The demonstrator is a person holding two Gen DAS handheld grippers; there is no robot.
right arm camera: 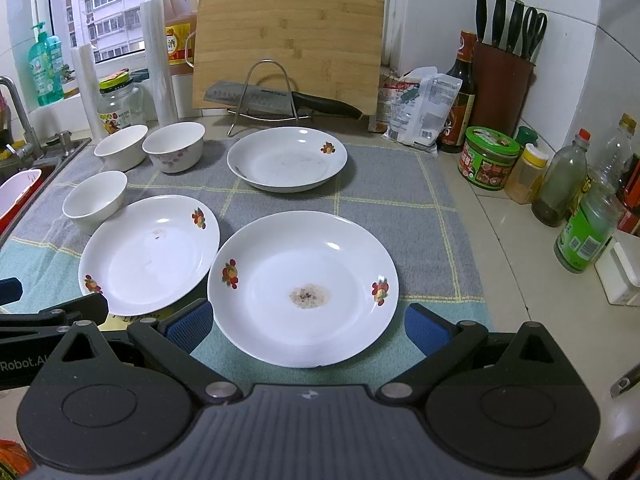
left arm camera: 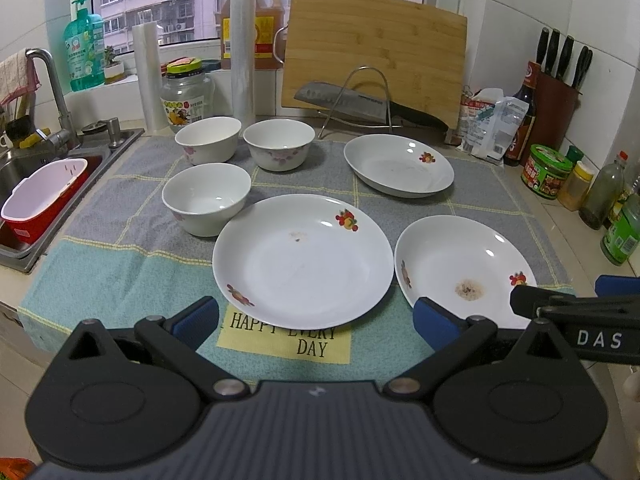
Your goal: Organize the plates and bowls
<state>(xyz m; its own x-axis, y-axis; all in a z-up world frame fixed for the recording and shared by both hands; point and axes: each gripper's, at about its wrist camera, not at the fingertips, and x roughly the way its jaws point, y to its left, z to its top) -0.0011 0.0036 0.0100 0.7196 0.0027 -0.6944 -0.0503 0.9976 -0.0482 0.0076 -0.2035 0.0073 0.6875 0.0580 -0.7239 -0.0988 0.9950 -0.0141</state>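
Note:
Three white plates with fruit prints lie on a grey-and-teal cloth: a near-left plate [left arm camera: 303,260] [right arm camera: 149,254], a near-right plate with a brown stain [left arm camera: 464,272] [right arm camera: 303,286], and a far plate [left arm camera: 399,165] [right arm camera: 287,159]. Three white bowls stand to the left: a near bowl [left arm camera: 206,198] [right arm camera: 95,200], a back-left bowl [left arm camera: 208,139] [right arm camera: 121,147] and a flower-printed bowl [left arm camera: 279,143] [right arm camera: 173,147]. My left gripper [left arm camera: 316,320] is open in front of the near-left plate. My right gripper [right arm camera: 308,324] is open, its blue pads either side of the stained plate's near rim.
A cutting board [left arm camera: 374,54] leans on a wire rack with a cleaver [left arm camera: 360,104] at the back. A sink [left arm camera: 24,184] with a red-and-white basket lies left. Bottles and jars [right arm camera: 576,200] and a knife block [right arm camera: 502,76] crowd the right wall.

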